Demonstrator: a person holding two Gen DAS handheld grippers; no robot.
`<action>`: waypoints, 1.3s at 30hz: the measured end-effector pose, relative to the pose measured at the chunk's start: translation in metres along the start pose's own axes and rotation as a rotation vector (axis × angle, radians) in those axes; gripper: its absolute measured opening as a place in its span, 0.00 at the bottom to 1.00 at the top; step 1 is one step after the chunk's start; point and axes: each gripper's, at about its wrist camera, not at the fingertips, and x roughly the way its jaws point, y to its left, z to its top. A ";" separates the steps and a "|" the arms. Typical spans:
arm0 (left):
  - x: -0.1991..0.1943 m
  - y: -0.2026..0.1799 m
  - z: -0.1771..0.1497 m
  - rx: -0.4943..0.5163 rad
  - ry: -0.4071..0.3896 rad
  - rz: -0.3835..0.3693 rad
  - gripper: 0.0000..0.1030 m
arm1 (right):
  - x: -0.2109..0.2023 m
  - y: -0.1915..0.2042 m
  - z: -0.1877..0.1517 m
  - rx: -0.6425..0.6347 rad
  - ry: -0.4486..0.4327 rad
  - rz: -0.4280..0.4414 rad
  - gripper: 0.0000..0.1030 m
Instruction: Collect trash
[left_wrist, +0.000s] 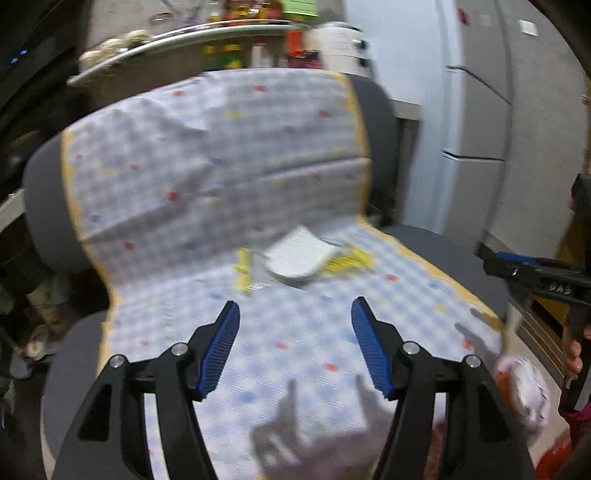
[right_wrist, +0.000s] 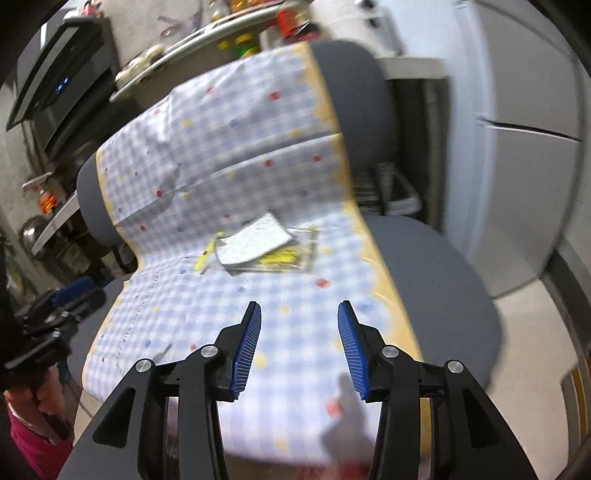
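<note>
Trash lies at the back of a chair seat: a white folded paper (left_wrist: 301, 254) (right_wrist: 255, 242) on top of a clear plastic wrapper with yellow print (left_wrist: 349, 262) (right_wrist: 288, 256), and a small yellow strip (left_wrist: 243, 271) (right_wrist: 205, 256) to its left. My left gripper (left_wrist: 295, 319) is open and empty, above the seat in front of the trash. My right gripper (right_wrist: 299, 319) is open and empty, also short of the trash. The right gripper also shows at the right edge of the left wrist view (left_wrist: 532, 275).
The grey chair (right_wrist: 436, 280) is covered by a blue checked cloth with yellow trim (left_wrist: 207, 158) (right_wrist: 229, 133). A crumpled white and red bag (left_wrist: 524, 391) hangs at the seat's right edge. Cluttered shelves (left_wrist: 192, 37) stand behind, a grey cabinet (right_wrist: 524, 155) to the right.
</note>
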 end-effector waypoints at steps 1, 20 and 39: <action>0.003 0.006 0.001 -0.010 0.002 0.011 0.60 | 0.024 0.002 0.008 -0.011 0.021 0.010 0.44; 0.056 0.052 -0.057 -0.163 0.146 0.120 0.60 | 0.144 0.010 0.011 0.027 0.170 -0.009 0.02; 0.024 0.017 -0.093 -0.126 0.157 0.085 0.60 | -0.004 0.048 -0.085 -0.011 0.135 0.033 0.35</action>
